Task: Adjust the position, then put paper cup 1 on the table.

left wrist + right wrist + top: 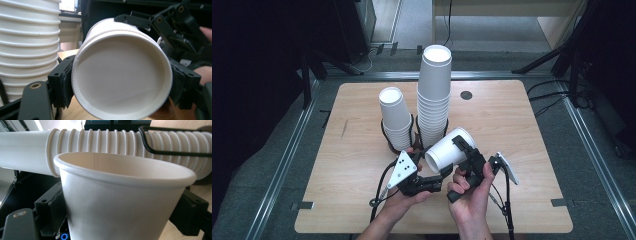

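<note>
Paper cup (447,150): lifted off, lying sideways, pinched by both grippers.
Left gripper (438,181): clamps its base.
Right gripper (466,148): clamps its side.
Left to do: drop it on a stack (433,95).

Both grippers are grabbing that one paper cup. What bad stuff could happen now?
1. The single cup is thin paper, and the left gripper and right gripper both pinch it. Squeezing hard or pulling apart could dent or tear it.
2. It hangs tipped on its side right next to the tall stack. A bump there might topple that stack, maybe onto the short stack beside it.
</note>
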`<state>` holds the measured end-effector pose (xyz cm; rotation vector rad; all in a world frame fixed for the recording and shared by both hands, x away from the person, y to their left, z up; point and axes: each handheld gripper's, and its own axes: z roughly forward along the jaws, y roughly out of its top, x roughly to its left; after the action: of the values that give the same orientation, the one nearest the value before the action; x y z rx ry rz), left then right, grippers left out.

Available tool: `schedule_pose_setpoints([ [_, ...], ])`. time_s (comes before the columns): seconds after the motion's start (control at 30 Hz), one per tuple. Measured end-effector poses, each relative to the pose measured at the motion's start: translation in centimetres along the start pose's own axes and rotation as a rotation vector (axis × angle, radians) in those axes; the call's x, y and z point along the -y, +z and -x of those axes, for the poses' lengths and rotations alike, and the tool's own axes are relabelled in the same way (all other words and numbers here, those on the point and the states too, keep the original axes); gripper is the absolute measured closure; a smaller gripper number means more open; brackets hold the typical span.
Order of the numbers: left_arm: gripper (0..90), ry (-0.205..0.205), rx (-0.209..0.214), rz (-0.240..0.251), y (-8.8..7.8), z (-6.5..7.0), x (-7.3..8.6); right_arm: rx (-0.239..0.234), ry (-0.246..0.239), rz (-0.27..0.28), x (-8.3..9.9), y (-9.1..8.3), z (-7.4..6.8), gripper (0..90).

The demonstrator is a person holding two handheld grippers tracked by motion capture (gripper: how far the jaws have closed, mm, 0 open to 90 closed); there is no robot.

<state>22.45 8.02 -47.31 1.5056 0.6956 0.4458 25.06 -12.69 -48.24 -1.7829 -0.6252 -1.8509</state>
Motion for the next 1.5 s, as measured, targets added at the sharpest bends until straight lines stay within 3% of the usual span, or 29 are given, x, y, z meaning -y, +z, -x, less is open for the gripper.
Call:
schedule_pose_setpoints([
  [0.07, 13.5, -0.012, 0.000, -0.021, 0.0, -0.1, -0.1, 0.000, -0.014, 0.008, 0.0, -0.1, -0.1, 13.6],
  [0.27, 10.0, -0.034, -0.005, -0.069, -0.1, -0.6, -0.4, 0.008, -0.086, 0.044, -0.2, -0.5, -0.6, 13.7],
  [0.33, 9.8, -0.034, 0.011, -0.096, -0.1, -0.7, -0.5, 0.002, -0.103, 0.054, -0.5, -0.6, -0.8, 13.8],
  [0.4, 8.3, -0.029, 0.025, -0.111, -0.1, -0.7, -0.6, -0.015, -0.163, 0.075, -0.7, -0.8, -1.2, 13.8],
  [0.6, 3.0, -0.036, 0.061, -0.138, -0.4, -0.9, -1.0, -0.001, -0.245, 0.095, -1.1, -0.7, -1.5, 13.8],
  [0.77, 1.8, -0.047, 0.061, -0.150, -0.6, -1.2, -1.3, 0.016, -0.386, 0.125, -1.1, -0.6, -1.9, 13.6],
  [0.8, 1.7, -0.051, 0.059, -0.150, -0.6, -1.3, -1.3, 0.029, -0.464, 0.143, -1.0, -0.6, -2.1, 13.5],
  [0.83, 1.7, -0.053, 0.058, -0.150, -0.7, -1.4, -1.3, 0.029, -0.464, 0.143, -1.0, -0.6, -2.1, 13.5],
  [0.97, 1.7, -0.062, 0.048, -0.155, -0.8, -1.8, -1.4, 0.049, -0.583, 0.161, -1.4, -0.6, -2.6, 13.3],
  [1.03, 1.7, -0.066, 0.042, -0.158, -0.9, -2.0, -1.4, 0.058, -0.605, 0.166, -1.6, -0.7, -2.9, 13.2],
  [1.17, 1.7, -0.069, 0.031, -0.156, -1.2, -2.2, -1.6, 0.127, -0.763, 0.191, -2.1, -0.7, -3.8, 13.2],
  [1.43, 1.7, -0.083, 0.017, -0.164, -1.4, -2.8, -1.5, 0.200, -0.957, 0.216, -2.5, -0.4, -5.0, 13.0],
  [1.5, 1.7, -0.086, 0.013, -0.163, -1.4, -2.9, -1.5, 0.190, -0.989, 0.219, -2.6, -0.3, -5.0, 12.9],
])
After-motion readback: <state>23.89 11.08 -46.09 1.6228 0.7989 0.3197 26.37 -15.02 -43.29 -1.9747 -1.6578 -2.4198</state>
